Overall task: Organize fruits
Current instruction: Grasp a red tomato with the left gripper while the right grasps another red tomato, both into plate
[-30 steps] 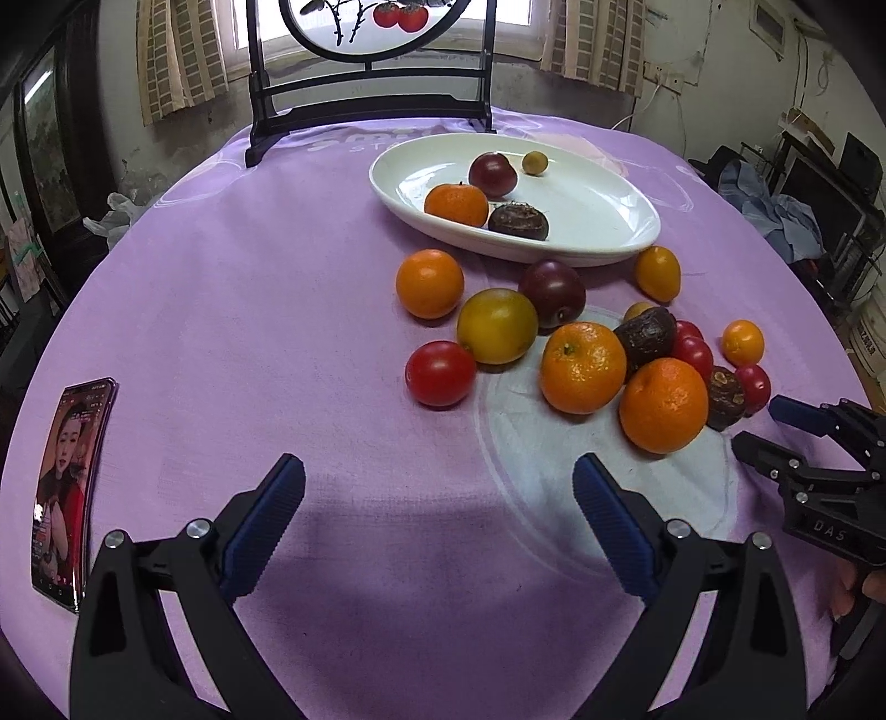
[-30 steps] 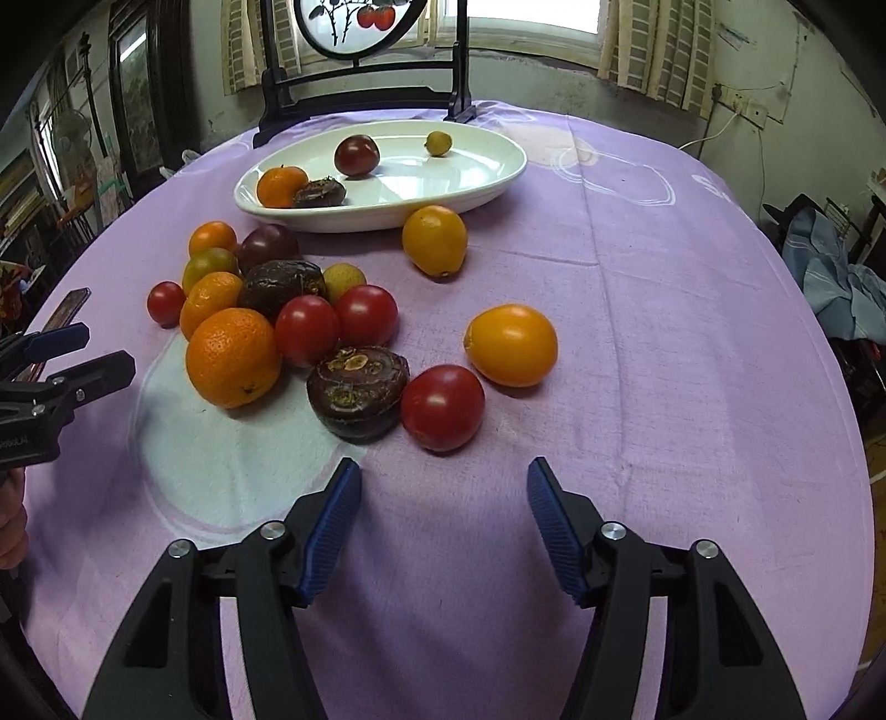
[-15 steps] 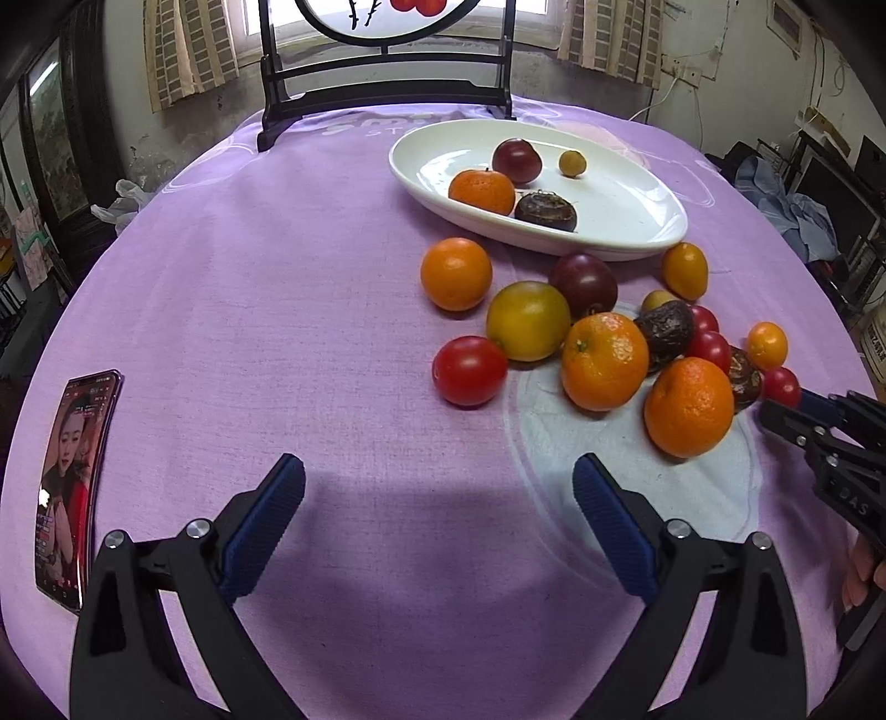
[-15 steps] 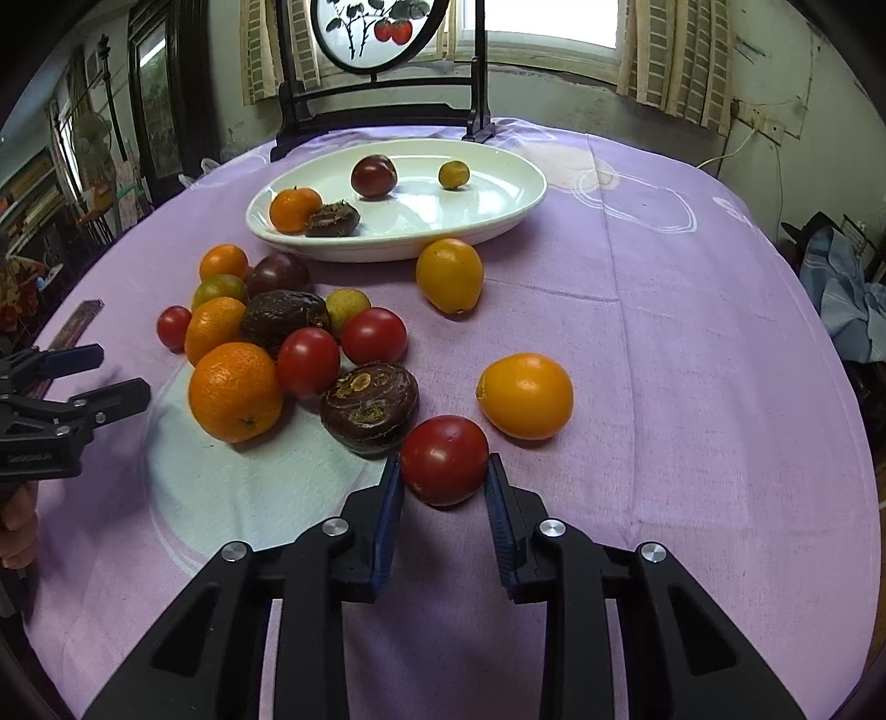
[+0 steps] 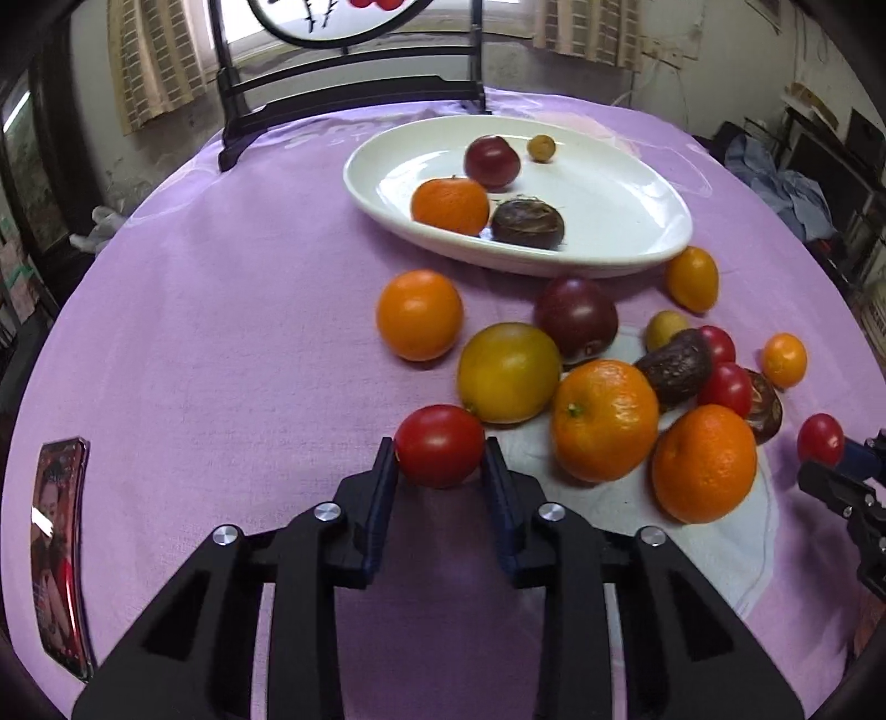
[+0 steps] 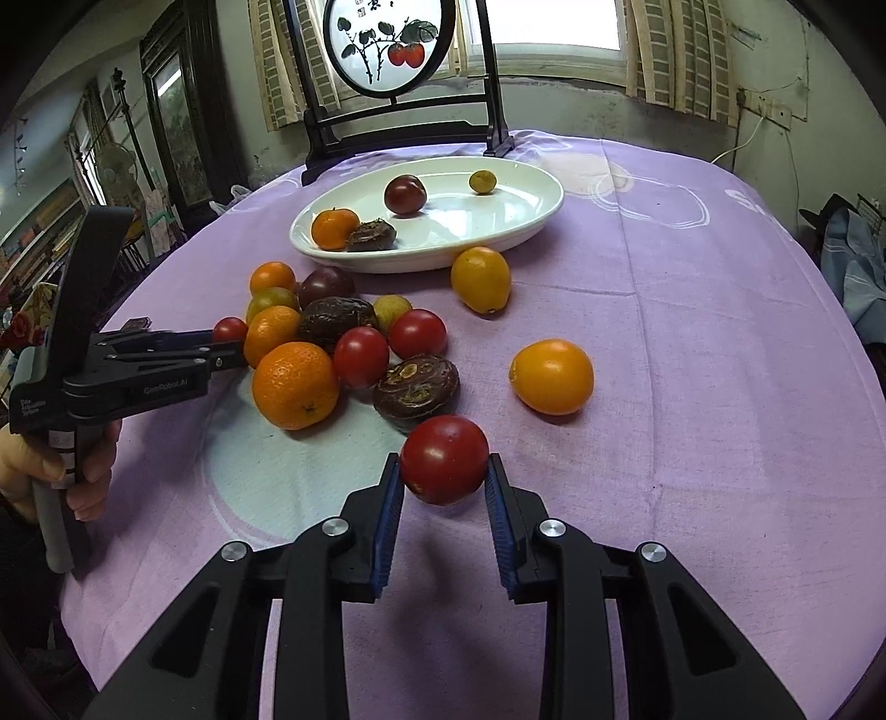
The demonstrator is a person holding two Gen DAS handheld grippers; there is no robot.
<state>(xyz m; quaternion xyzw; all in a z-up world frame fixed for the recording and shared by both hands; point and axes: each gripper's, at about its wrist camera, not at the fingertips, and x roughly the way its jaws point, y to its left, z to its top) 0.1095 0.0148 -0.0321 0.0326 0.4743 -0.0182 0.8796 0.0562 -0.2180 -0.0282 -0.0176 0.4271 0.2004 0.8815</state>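
My left gripper (image 5: 440, 454) is shut on a red tomato (image 5: 439, 445) at the near left edge of the fruit pile. My right gripper (image 6: 443, 471) is shut on another red tomato (image 6: 444, 458), lifted a little above the cloth. The white oval plate (image 5: 609, 183) (image 6: 498, 221) at the back holds an orange, a dark plum, a brown fruit and a small yellow fruit. Several oranges (image 5: 604, 421), tomatoes and dark fruits lie loose on the purple cloth in front of it. The left gripper (image 6: 227, 346) also shows in the right wrist view with its tomato (image 6: 228, 329).
A phone (image 5: 58, 559) lies near the table's left edge. A dark wooden stand with a round painted screen (image 6: 387, 41) stands behind the plate. Two yellow-orange fruits (image 6: 551, 376) (image 6: 480, 279) lie apart on the right. The right gripper's tip (image 5: 847, 487) shows at the right edge.
My left gripper moved forward and closed on the red tomato. My right gripper, closing around its tomato half a second ago, now grips it and has lifted it slightly.
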